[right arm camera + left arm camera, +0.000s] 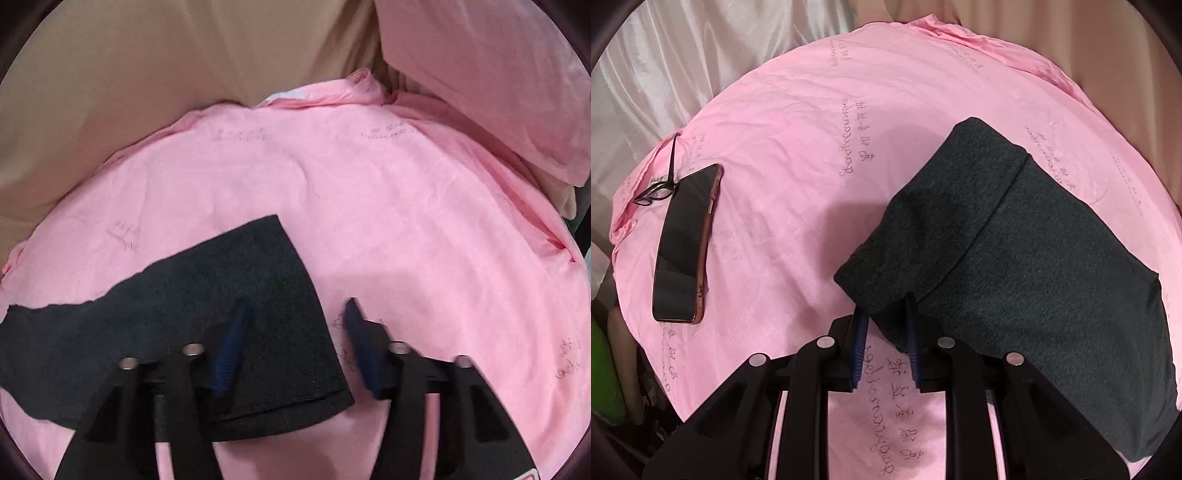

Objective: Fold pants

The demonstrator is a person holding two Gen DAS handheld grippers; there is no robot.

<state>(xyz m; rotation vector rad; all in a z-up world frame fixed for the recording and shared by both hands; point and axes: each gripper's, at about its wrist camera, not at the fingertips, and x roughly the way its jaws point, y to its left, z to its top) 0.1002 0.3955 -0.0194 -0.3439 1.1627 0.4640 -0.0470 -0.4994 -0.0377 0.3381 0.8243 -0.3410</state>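
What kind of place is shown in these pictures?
Probably a bedroom, with the work done on a bed: a pink sheet printed with script covers the soft surface, a pink pillow lies at one end, and a phone and glasses rest nearby.

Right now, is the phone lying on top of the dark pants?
No, the phone lies on the pink sheet, well apart from the pants, beside the glasses.

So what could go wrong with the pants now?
1. The left gripper has its jaws right at a corner of the folded pants; a tug there could pull the fold open.
2. The right gripper is open over the pants' edge, so closing might bunch the pink sheet too.
3. The phone and glasses lie on the sheet and could slide if it gets dragged.
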